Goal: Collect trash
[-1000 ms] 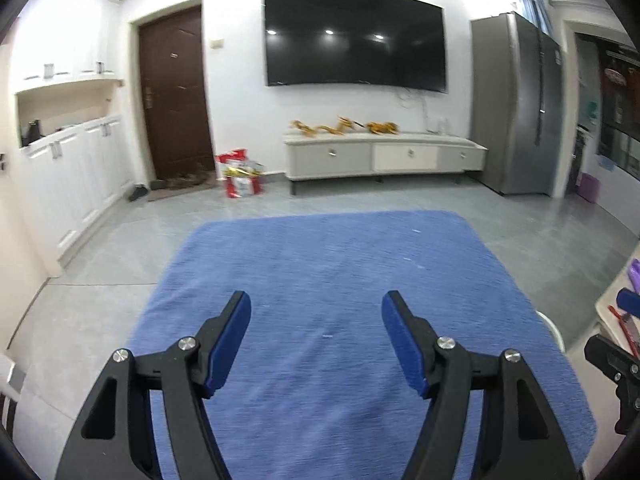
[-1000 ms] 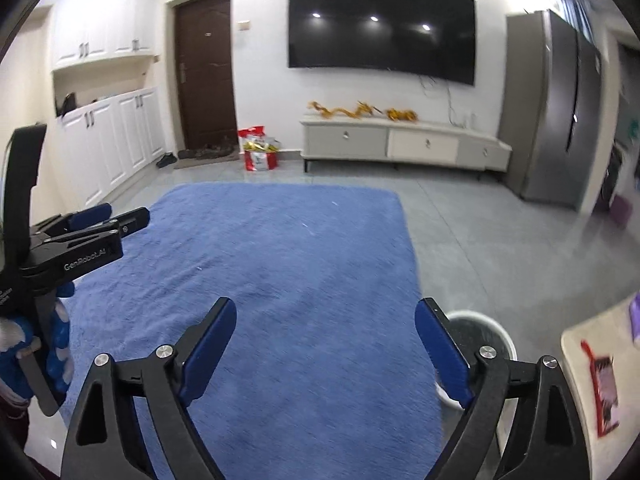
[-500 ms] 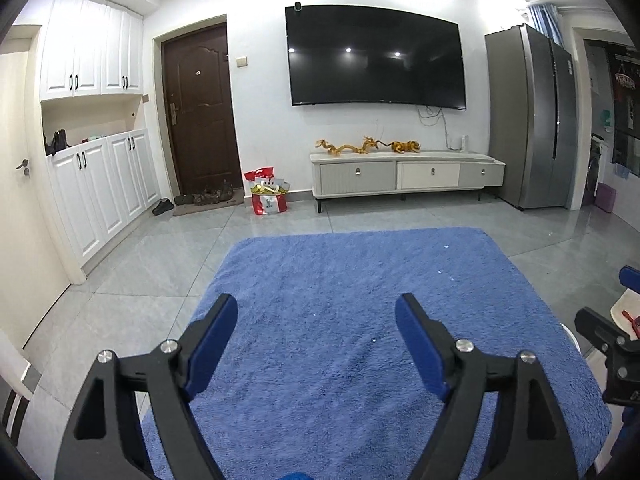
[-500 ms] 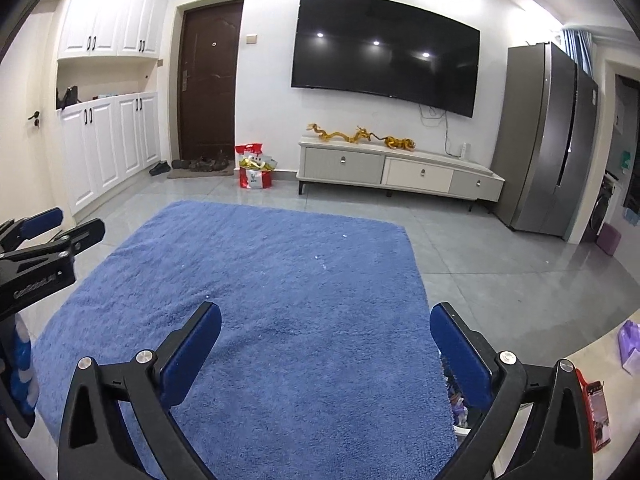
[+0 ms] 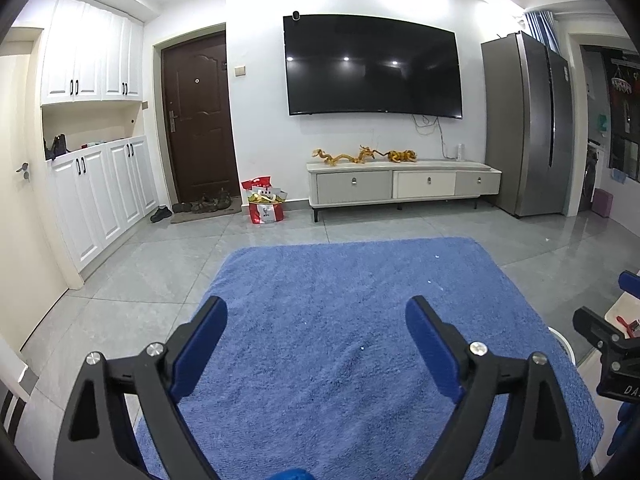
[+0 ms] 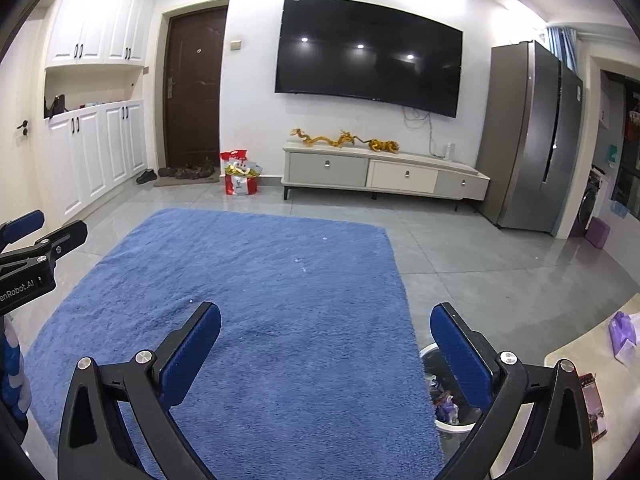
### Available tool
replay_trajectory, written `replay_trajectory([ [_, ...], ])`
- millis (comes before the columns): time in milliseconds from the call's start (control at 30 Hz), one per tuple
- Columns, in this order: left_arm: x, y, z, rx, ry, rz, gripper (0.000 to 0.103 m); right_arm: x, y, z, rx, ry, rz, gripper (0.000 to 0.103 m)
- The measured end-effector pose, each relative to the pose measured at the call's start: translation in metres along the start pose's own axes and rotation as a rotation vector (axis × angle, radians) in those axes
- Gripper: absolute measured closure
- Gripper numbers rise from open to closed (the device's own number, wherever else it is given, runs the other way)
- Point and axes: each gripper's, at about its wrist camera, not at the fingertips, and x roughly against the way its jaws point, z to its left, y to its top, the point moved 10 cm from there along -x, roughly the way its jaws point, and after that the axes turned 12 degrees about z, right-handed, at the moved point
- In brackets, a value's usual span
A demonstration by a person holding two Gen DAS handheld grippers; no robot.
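My left gripper [image 5: 316, 316] is open and empty, held above a blue rug [image 5: 352, 280]. My right gripper [image 6: 326, 324] is open and empty over the same rug [image 6: 256, 264]. A white trash bin [image 6: 444, 404] with wrappers inside stands on the floor at the rug's right edge, partly behind my right finger. On a beige table at the right lie a red and black packet [image 6: 594, 404] and a purple wrapper [image 6: 622, 334]. The left gripper shows at the left edge of the right wrist view [image 6: 28, 248]; the right gripper shows at the right edge of the left wrist view [image 5: 608, 340].
A wall TV [image 5: 372, 66] hangs above a low cabinet [image 5: 404, 186]. A brown door [image 5: 198, 120], white cupboards [image 5: 100, 192], a red bag [image 5: 264, 202] and a grey fridge [image 5: 528, 124] line the far side. Grey tile floor surrounds the rug.
Both grippers have tilted upward, so more wall and ceiling show. Both have opened a little wider. The trash bin now sits behind my right finger.
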Motion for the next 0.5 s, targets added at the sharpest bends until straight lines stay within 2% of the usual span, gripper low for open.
replay_trajectory([
  [133,0.004,0.002,-0.001,0.001,0.012,-0.012,0.012,0.004,0.003,-0.005,-0.012,-0.011,-0.013,0.000],
  [500,0.009,0.006,-0.013,-0.008,-0.018,-0.009,0.012,0.009,0.004,-0.012,-0.016,-0.019,-0.021,0.000],
])
